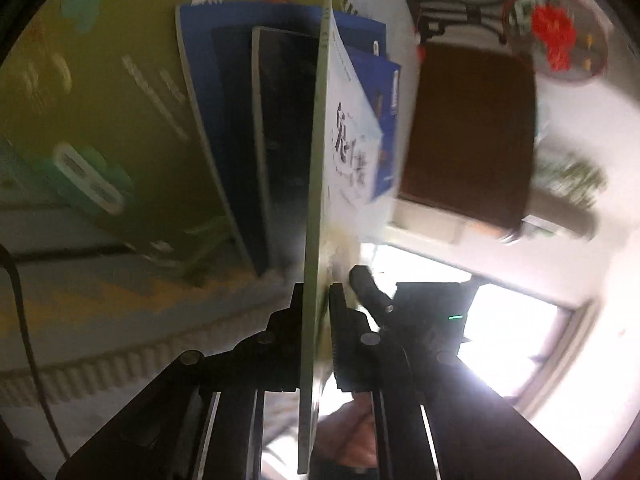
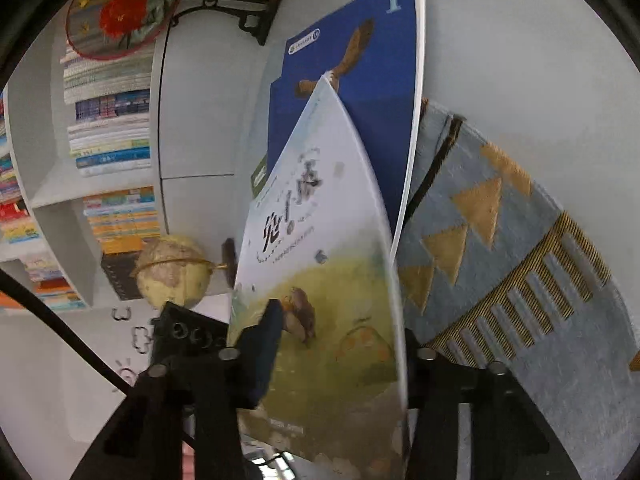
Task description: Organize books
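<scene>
Both grippers hold the same thin white-and-green picture book (image 2: 320,280). In the left wrist view my left gripper (image 1: 318,300) is shut on the book (image 1: 348,136), seen edge-on and upright. In the right wrist view my right gripper (image 2: 332,344) is shut on its lower part, one finger (image 2: 260,344) pressed on the cover. Behind it stands a blue book marked "1" (image 2: 372,92), also seen in the left wrist view (image 1: 386,92). Further blue and dark books (image 1: 240,120) lie to the left.
A white shelf (image 2: 52,184) holds stacked books (image 2: 112,132). A globe (image 2: 176,272) stands on it. A round embroidered fan (image 2: 120,4) stands on a dark stand. A blue-grey rug with gold triangles (image 2: 500,240) lies on the right. A brown panel (image 1: 472,132) is behind.
</scene>
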Motion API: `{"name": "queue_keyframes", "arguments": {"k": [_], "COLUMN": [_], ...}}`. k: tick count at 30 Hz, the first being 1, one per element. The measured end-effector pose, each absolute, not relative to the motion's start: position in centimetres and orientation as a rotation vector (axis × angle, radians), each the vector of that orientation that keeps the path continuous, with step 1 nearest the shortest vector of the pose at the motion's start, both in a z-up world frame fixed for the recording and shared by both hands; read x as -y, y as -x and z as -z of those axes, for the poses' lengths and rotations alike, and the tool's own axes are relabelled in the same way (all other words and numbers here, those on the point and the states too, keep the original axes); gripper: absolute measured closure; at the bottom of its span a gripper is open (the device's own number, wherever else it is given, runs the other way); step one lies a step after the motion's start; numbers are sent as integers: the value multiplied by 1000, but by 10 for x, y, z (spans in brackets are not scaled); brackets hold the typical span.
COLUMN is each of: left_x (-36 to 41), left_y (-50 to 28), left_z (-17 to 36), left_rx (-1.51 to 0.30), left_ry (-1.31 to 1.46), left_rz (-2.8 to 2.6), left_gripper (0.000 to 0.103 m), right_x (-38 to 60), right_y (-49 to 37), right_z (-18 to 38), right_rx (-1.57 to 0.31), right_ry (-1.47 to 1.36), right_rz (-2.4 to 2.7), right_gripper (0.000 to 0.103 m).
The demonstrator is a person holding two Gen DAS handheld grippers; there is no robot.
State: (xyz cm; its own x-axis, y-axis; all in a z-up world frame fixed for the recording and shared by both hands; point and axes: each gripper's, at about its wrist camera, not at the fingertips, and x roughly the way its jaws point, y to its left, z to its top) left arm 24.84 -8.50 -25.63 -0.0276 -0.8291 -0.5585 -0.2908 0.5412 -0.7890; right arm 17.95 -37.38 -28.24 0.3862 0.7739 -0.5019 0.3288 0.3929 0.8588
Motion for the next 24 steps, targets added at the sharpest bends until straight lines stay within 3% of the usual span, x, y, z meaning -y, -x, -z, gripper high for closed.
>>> {"name": "queue_keyframes", "arguments": {"k": [4, 8, 11, 24], "left_x": [104, 133, 148, 85], "left_y": [-249, -236, -219, -177], "left_z": [233, 206, 192, 152], "left_rx": [-1539, -1413, -1307, -1109], "left_ry": [600, 204, -2, 110], "left_rz": [499, 460, 444, 397], "left_gripper": [93, 91, 88, 84], "right_x": [349, 309, 294, 245], "right_y": [-185, -187, -185, -164], "right_z": [262, 232, 226, 177], "right_rx": [-1217, -1206, -1192, -1013], "right_ry": [-913, -496, -356, -42], "right_rz": [-362, -329, -361, -557], "right_gripper": [78, 79, 79, 79]}}
